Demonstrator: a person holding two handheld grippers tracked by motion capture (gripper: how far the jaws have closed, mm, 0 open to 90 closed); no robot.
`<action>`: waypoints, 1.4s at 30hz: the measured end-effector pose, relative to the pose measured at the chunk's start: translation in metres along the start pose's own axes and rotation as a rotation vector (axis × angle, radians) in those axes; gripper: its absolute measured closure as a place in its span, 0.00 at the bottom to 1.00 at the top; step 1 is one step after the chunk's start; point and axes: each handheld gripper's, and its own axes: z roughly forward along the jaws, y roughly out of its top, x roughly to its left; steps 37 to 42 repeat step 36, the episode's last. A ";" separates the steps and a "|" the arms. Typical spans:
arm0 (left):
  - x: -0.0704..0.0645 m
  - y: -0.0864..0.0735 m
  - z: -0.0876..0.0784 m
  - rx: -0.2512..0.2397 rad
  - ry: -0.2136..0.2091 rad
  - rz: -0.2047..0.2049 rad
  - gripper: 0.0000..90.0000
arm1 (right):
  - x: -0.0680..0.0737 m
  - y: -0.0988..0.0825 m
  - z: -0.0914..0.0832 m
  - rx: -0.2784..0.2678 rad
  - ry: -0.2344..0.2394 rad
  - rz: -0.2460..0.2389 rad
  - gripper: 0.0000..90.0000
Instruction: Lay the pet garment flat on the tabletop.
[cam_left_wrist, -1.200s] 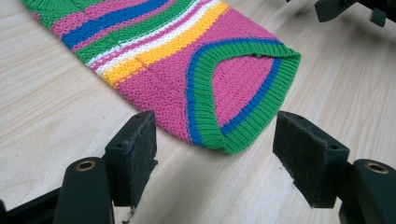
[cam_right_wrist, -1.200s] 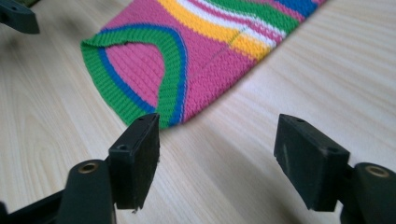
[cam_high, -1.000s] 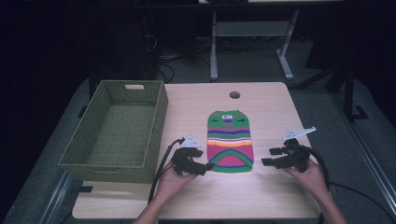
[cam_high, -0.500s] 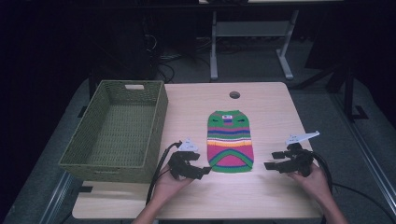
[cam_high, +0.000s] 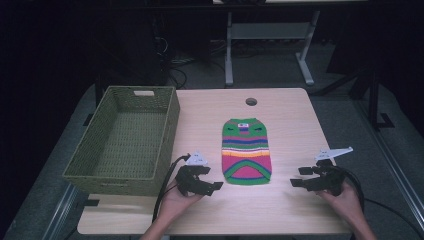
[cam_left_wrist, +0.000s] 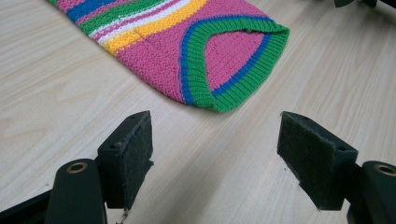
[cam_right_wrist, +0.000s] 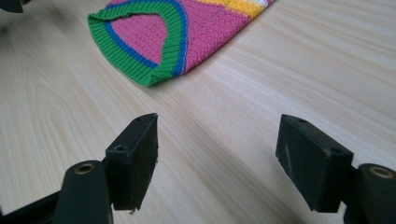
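A small knitted sweater (cam_high: 246, 152) with green, pink, yellow and blue stripes lies flat at the table's middle, its green hem toward me. My left gripper (cam_high: 212, 178) rests low just left of the hem, open. Its jaws have just been opening, and only bare wood lies between them. In the left gripper view the hem (cam_left_wrist: 219, 70) lies a short way beyond the gripper (cam_left_wrist: 217, 128). My right gripper (cam_high: 299, 177) is open to the right of the hem, a little apart from it. The right gripper view has the sweater (cam_right_wrist: 187, 32) ahead of that gripper (cam_right_wrist: 218, 128).
A green woven basket (cam_high: 117, 180) stands on the left part of the table, with nothing showing inside it. A round cable hole (cam_high: 251, 101) sits near the far edge of the light wooden table (cam_high: 295, 125). A metal frame stands on the dark floor behind.
My right gripper has drifted toward the near edge and slightly outward. The left hand has stayed in place, with its jaws a little wider.
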 end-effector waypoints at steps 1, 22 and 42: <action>0.000 -0.001 0.000 0.001 0.000 0.002 0.29 | 0.000 -0.002 -0.001 -0.001 0.002 0.011 0.32; -0.011 -0.023 -0.009 0.012 -0.006 0.001 0.29 | 0.006 -0.034 -0.021 -0.023 -0.052 0.007 0.32; -0.030 -0.036 -0.021 -0.008 0.021 0.072 0.29 | 0.021 -0.063 -0.038 -0.121 -0.118 0.030 0.30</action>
